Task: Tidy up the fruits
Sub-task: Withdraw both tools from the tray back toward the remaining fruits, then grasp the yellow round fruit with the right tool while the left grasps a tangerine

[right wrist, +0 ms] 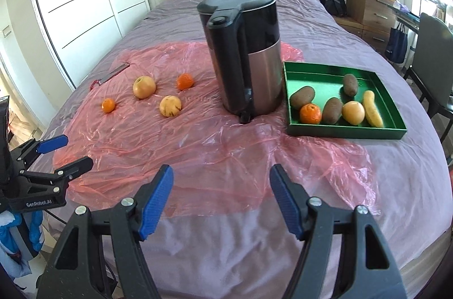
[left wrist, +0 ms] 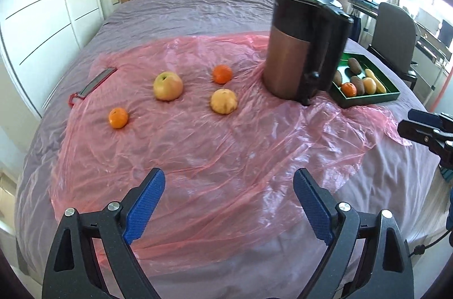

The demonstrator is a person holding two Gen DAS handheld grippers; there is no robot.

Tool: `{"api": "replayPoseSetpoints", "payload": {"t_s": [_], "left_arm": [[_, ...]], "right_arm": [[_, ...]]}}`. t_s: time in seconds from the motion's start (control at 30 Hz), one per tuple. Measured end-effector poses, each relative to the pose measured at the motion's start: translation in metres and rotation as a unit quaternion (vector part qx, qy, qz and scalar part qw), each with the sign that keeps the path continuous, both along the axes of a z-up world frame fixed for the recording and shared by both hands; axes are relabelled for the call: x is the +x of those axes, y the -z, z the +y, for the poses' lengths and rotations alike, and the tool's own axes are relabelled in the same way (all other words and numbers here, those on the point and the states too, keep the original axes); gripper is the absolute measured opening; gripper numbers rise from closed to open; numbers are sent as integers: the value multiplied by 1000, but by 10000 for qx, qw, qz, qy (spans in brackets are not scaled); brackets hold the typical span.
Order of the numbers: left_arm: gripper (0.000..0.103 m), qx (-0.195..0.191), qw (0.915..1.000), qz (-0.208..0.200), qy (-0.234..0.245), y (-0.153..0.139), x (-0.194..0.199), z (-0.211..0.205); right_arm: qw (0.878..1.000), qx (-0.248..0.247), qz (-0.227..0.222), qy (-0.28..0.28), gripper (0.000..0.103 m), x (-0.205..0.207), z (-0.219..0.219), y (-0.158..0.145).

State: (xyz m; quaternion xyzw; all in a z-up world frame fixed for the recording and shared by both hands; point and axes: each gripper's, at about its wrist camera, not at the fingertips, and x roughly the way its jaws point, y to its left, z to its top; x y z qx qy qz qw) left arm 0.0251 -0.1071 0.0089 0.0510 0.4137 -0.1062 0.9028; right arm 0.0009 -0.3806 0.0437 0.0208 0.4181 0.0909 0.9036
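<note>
I have both grippers hovering over the near end of the bed [right wrist: 354,24], each with its jaws apart and nothing between them: the left gripper [left wrist: 229,202] over the pink plastic sheet [left wrist: 226,146], the right gripper [right wrist: 220,197] just off the sheet's near edge. From the right wrist view I see the left gripper [right wrist: 68,152] at the far left, also standing open. Four fruits lie loose on the plastic sheet, well apart from either gripper: an apple [left wrist: 168,86], a yellowish round fruit [left wrist: 223,101], and two small oranges, one on the left [left wrist: 118,117] and one farther back [left wrist: 222,73]. A tall kettle [right wrist: 243,53] with a black lid and handle stands upright between those fruits and a green tray [right wrist: 311,71] on the right. In the tray I count three brown kiwis [right wrist: 302,97], an orange [right wrist: 310,113], a pale round fruit [right wrist: 353,112] and a banana [right wrist: 372,109] along its right side. A flat grey bar with a red end [left wrist: 94,84] lies at the sheet's far left edge.
</note>
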Motion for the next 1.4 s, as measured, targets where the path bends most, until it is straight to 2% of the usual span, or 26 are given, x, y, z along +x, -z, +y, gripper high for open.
{"api": "replayPoseSetpoints", "payload": {"t_s": [0.2,0.43,0.73,0.83,1.17,1.4], "left_arm": [[89,-390,9966,50,-722,6,18,59],[89,-719,9863,142,-1477,17,43,119],[89,-863,9745,218,-2062,36,85,186],[89,-803,9760,308,-2002,46,108,199],[88,-206,9881,577,-1411,86,187,193],[83,-27,9887,781,-1281,113,227,192]], "right_arm": [[9992,-74,126,-375,75,14,39,11],[9971,-89,291,-694,75,36,77,26],[9942,-106,452,-974,75,77,116,47],[9930,-115,479,-1071,75,97,131,54],[9917,-91,610,-1128,75,170,159,87],[9921,-89,723,-1024,75,207,163,113]]}}
